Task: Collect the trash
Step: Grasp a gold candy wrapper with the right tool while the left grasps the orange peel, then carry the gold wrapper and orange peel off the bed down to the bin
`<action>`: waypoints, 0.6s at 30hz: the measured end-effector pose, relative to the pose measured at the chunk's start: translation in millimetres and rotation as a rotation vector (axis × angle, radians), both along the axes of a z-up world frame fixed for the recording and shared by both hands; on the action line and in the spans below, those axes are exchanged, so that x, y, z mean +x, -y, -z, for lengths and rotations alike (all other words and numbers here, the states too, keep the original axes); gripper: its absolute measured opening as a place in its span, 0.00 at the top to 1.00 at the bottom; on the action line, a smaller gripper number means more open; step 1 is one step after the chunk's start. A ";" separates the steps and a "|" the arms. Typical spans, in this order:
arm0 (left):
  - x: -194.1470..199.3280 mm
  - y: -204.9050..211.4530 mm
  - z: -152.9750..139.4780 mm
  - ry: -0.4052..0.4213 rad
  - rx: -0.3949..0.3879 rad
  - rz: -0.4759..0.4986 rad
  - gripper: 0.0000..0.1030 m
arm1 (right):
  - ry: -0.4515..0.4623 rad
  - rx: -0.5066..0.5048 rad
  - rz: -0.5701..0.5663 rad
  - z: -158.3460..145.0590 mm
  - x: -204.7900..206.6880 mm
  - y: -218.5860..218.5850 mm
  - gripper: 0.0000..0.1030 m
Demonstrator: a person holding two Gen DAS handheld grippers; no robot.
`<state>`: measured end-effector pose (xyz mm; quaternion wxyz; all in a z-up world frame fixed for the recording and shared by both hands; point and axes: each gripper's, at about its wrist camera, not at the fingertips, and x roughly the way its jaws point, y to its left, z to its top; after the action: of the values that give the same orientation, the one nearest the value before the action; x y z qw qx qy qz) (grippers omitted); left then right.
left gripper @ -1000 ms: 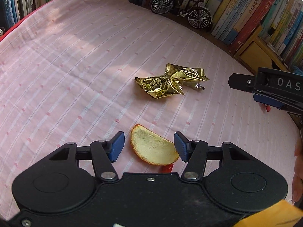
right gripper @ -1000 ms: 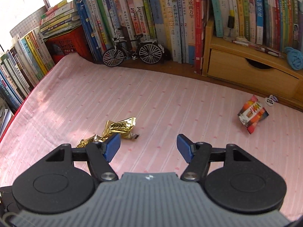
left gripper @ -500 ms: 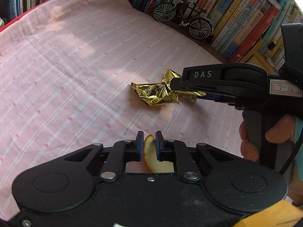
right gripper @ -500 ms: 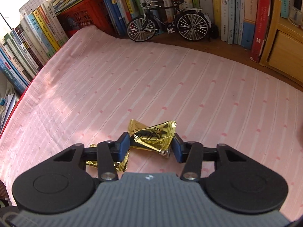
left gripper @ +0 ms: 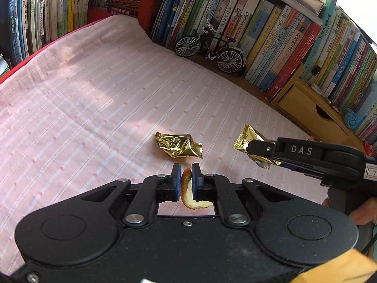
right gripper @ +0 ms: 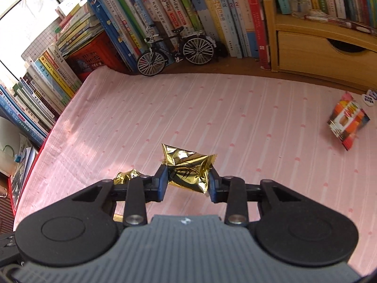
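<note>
Red crate of latticed plastic at the back left corner, wedged among upright books; contents not discernible through the grid. Wooden drawer box at the back right, pale and smooth, with a half-round cut-out for a handle; drawer closed, inside hidden, small oddments lying along its top.

Left gripper with blue-padded fingers clenched on a strip of orange peel. Peel gripped on edge, orange rind facing left, pale pith facing right, long axis running from the fingertips back toward the camera, near end curling off to the right. Held clear of the pink cloth below.

Right gripper with fingers closing and pressing on a gold wrapper from both sides. Crinkled, shiny foil, pillow-shaped with crimped, serrated ends; long axis crosswise between the pads, far end tilted upward and to the right past the fingertips. Seen from the left wrist, lifted off the cloth.

Second gold wrapper lying flat on the cloth just beyond the left gripper's tips, crumpled, long axis left to right. Snack packet in red, orange and black, glossy, well apart near the right edge of the worktop.

Cloth woven, soft, pale pink with white stripes and small dots. Model bicycle of black metal with wire-spoked wheels, upright before the books.
</note>
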<state>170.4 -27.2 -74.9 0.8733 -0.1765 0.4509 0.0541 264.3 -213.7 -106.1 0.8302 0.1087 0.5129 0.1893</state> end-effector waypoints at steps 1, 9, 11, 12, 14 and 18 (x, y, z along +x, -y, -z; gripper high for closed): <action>-1.6 1.5 -5.3 0.011 0.001 0.008 0.92 | -0.001 0.005 0.021 -2.8 -4.1 6.3 0.62; -24.6 8.1 -40.6 0.063 -0.015 0.088 0.92 | 0.038 0.020 0.195 -30.9 -56.2 47.8 0.62; -31.9 9.4 -48.3 0.071 -0.020 0.110 0.92 | 0.049 0.023 0.241 -37.9 -72.9 55.1 0.62; -35.6 10.0 -52.0 0.074 -0.025 0.122 0.92 | 0.057 0.021 0.262 -41.9 -81.7 58.4 0.62; -43.5 11.9 -59.2 0.078 -0.025 0.160 0.92 | 0.075 0.015 0.299 -49.6 -99.2 62.4 0.62; -66.5 12.5 -74.5 0.098 -0.004 0.238 0.92 | 0.103 -0.004 0.366 -64.6 -133.0 64.7 0.62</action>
<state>103.9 -39.7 -0.3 0.8942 -0.1258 0.4255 -0.0594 131.3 -278.4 -41.5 0.8762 0.1886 0.4417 0.0392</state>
